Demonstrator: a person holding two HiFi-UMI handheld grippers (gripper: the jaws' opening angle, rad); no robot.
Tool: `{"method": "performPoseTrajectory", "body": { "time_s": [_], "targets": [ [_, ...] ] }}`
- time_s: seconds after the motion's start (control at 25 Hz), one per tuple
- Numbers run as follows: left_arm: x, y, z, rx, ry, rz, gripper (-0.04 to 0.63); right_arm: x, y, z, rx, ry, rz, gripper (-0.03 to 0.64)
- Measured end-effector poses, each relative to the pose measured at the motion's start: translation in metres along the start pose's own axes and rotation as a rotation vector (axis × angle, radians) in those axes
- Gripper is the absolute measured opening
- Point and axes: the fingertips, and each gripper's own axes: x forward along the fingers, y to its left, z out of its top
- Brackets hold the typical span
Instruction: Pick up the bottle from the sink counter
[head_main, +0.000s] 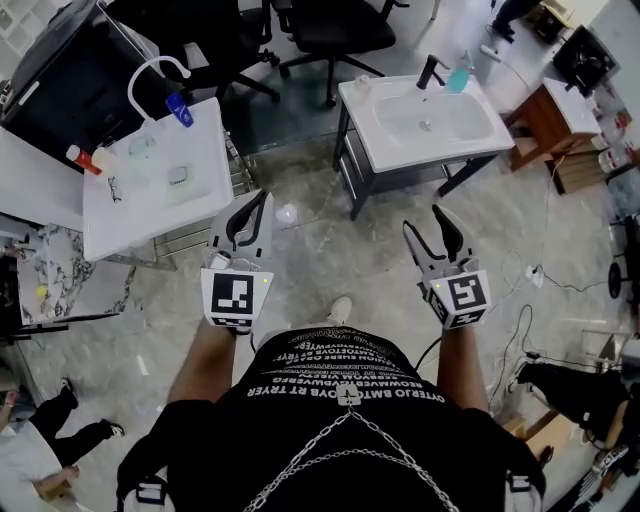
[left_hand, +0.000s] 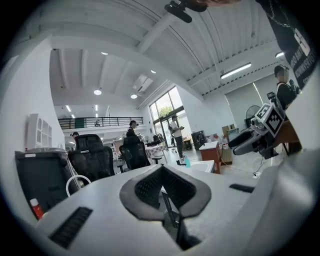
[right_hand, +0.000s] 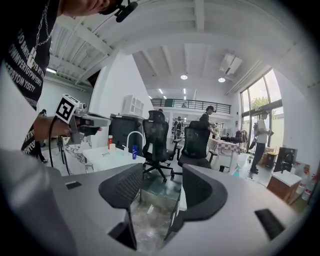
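On the sink counter (head_main: 420, 157), at its far edge, I see the bottle (head_main: 458, 78), teal and upright, just beside the black faucet (head_main: 430, 72) and clear of the basin. Neither gripper is near it. My right gripper (head_main: 424, 222) hangs over the floor on my side of the sink counter, well apart from it, jaws spread with only floor between them. My left gripper (head_main: 252, 212) sits further left of the sink counter, also over the floor, jaws closed tip to tip on nothing. Left of the sink counter stands a second counter (head_main: 200, 205) with a white faucet, carrying a blue bottle (head_main: 180, 110) and a red-capped one (head_main: 82, 158). Office chairs (head_main: 340, 30) stand beyond the sink counter.
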Motion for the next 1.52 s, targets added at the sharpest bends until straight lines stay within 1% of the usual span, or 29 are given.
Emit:
{"method": "performPoseTrajectory", "body": {
  "time_s": [0.08,0.2,0.32,0.4,0.76,0.88,1.12,1.4,1.52],
  "targets": [
    [0.013,-0.004,0.009,0.002,-0.010,0.016,0.005,0.004,-0.015,-0.003,0.005,-0.004,0.010,0.233],
    [0.029,-0.012,0.019,0.027,-0.013,0.027,0.006,0.009,-0.033,-0.010,-0.002,-0.007,0.030,0.238],
    [0.038,-0.018,0.017,0.034,0.009,0.046,0.005,0.014,-0.052,-0.022,0.011,0.005,0.037,0.239],
    [0.038,-0.021,0.012,0.033,0.032,0.045,0.005,0.014,-0.057,-0.028,0.026,0.011,0.043,0.239],
    [0.048,-0.032,-0.011,0.016,0.090,0.003,0.005,0.030,-0.069,-0.036,0.059,0.021,0.062,0.239],
    [0.066,-0.029,-0.014,0.008,0.092,-0.006,0.005,0.038,-0.077,-0.032,0.054,0.015,0.061,0.239],
    [0.105,-0.034,-0.005,0.023,0.065,-0.068,0.005,0.052,-0.101,-0.033,0.072,0.022,0.023,0.239],
    [0.144,-0.018,-0.015,0.014,0.080,-0.104,0.006,0.082,-0.118,-0.024,0.080,0.019,0.000,0.239],
    [0.168,-0.011,-0.012,0.019,0.070,-0.126,0.005,0.099,-0.132,-0.019,0.078,0.018,-0.014,0.239]
  ]
}}
